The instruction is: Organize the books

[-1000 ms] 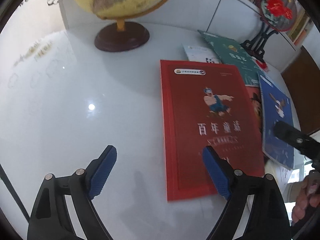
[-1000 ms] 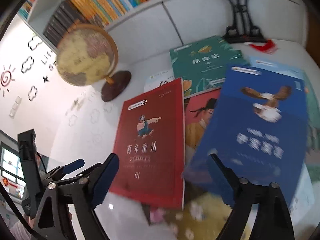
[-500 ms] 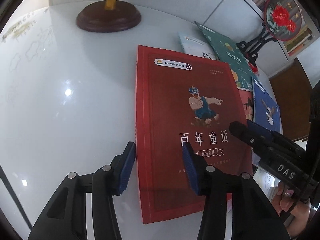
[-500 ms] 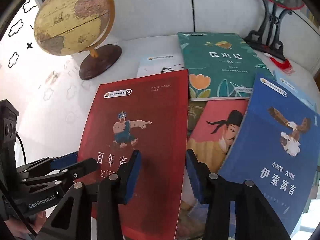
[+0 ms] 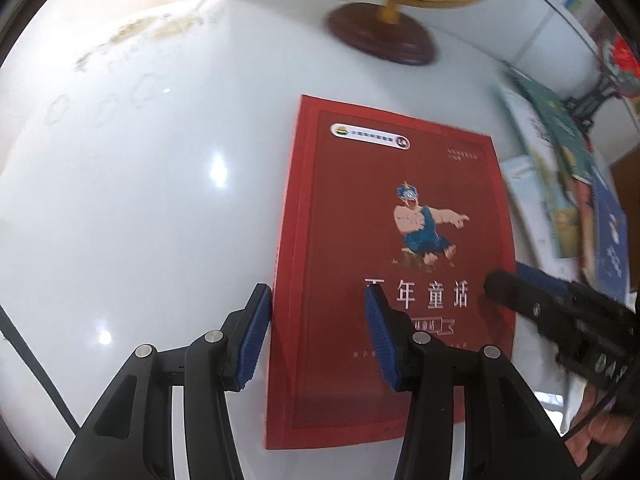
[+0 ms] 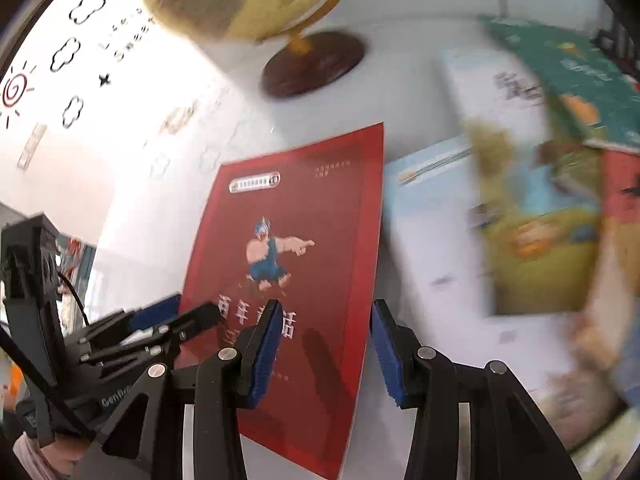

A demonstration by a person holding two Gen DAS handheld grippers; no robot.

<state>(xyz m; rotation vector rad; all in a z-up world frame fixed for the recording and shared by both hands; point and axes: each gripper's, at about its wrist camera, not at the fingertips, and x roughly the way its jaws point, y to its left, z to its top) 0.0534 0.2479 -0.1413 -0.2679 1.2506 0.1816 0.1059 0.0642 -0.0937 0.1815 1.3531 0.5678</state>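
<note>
The white table [image 5: 140, 200] fills both views, with the globe [image 5: 380, 36] standing at about 1 o'clock in the left wrist view, only its dark base sharp. The loose pile of other books [image 6: 540, 220] lies from 1 to 4 o'clock in the right wrist view, heavily blurred, with a green book [image 6: 580, 72] uppermost at 2 o'clock.

The red book [image 5: 400, 200] lies flat and face up near the middle of the table. A second ago it sat hard against the pile with a neighbour overlapping its right edge. Now a strip of bare table shows between its right edge and the pile, so it has been drawn clear towards 9 o'clock. I judge this means one book has been singled out and can be lifted or squared up without disturbing the rest.

The left gripper [image 5: 316, 300] has narrowed from a wide spread to about half. It straddles the book's spine edge at 6 o'clock, one pad against the spine side and the other over the cover, pinching nothing. The right gripper [image 6: 324, 312] has narrowed likewise and straddles the opposite long edge, one pad over the cover and one just outside it, also clamping nothing.

As for containers, no box, tray or readable shelf compartment shows in either view, so where the book should go cannot be told
</note>
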